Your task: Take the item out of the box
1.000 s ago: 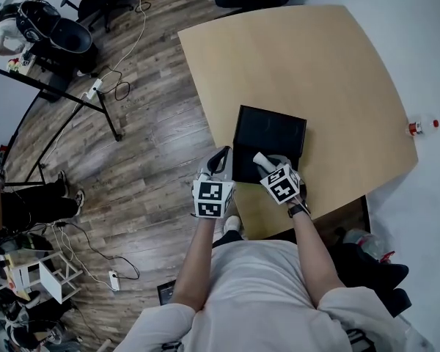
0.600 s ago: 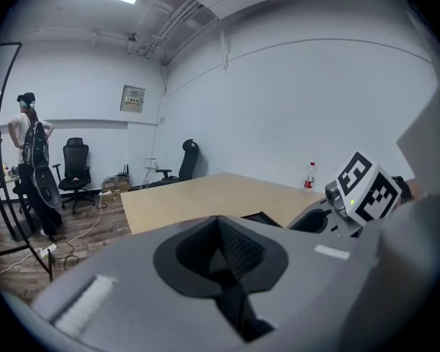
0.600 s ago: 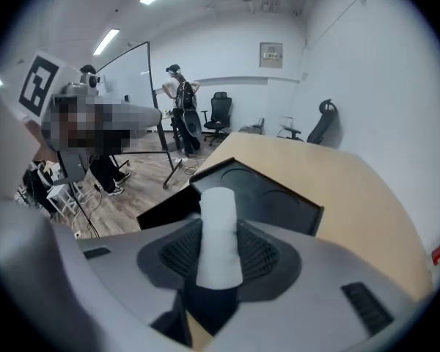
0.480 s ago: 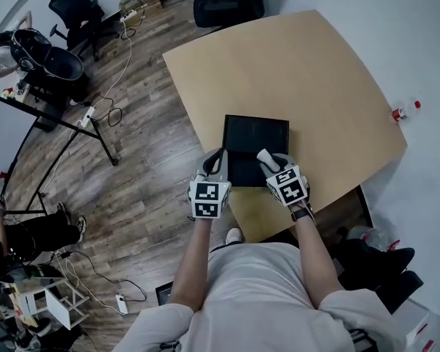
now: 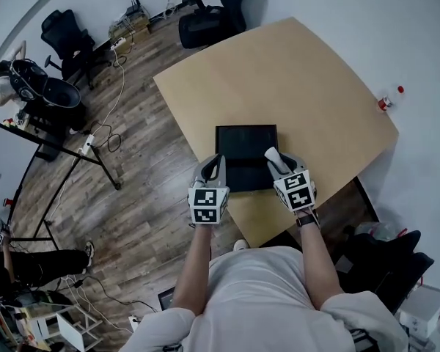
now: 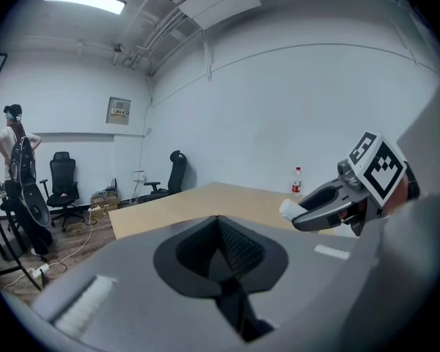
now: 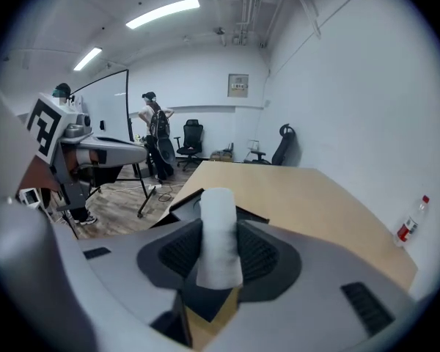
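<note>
Tan worktop in an office room, wood floor around it, with a black box lying open near your edge.

Right hand-held gripper: clenched on a white roll, which stands upright between the pads and sticks out past the tips. From the head view the roll sits over the near right corner of the box. From the right gripper view the box lies below and behind it, not touching.

Left hand-held gripper: jaws pressed together with nothing between them, held at the near left corner of the box.

Step in hand, as judged: the lift-out. The item looks clear of the box rim, so the extraction itself appears nearly done.

Next move calls for: carry the roll sideways off the box to bare worktop and keep the grip firm until it rests. The left gripper may need to steady the box if it shifts.
</note>
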Demonstrator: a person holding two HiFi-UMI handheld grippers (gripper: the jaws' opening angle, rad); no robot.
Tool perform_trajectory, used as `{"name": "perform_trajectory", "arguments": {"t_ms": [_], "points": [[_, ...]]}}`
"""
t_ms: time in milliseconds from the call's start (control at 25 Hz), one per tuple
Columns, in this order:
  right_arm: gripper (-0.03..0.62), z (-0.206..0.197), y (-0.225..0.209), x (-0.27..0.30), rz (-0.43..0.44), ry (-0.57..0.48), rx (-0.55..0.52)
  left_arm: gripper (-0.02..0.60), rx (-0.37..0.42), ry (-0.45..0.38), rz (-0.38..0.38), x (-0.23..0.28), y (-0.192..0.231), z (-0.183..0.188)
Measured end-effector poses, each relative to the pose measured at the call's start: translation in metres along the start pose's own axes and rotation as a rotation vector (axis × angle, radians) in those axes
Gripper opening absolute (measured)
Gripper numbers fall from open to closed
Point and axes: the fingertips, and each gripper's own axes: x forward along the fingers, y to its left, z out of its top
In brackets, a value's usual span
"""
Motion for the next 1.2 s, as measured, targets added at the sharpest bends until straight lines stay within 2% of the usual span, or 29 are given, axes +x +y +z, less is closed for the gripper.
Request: {"name": "perform_trajectory", "arguments": {"t_ms": [360, 600, 1200], "points": [[0.147, 0.03, -0.013, -0.045, -0.048, -0.138, 0.051, 0.009, 0.005, -0.075, -0.016, -0.014, -0.015, 0.032], [0.147, 0.05, -0.019, -0.073, -0.102, -0.214, 0.031, 0.009, -0.033, -0.127, -0.023, -0.023, -0.022, 0.054], [0.146, 0.11, -0.028, -0.133, -0.182, -0.454, 0.076, 0.009, 0.027, -0.243, 0.012, -0.048, -0.031, 0.106]]}}
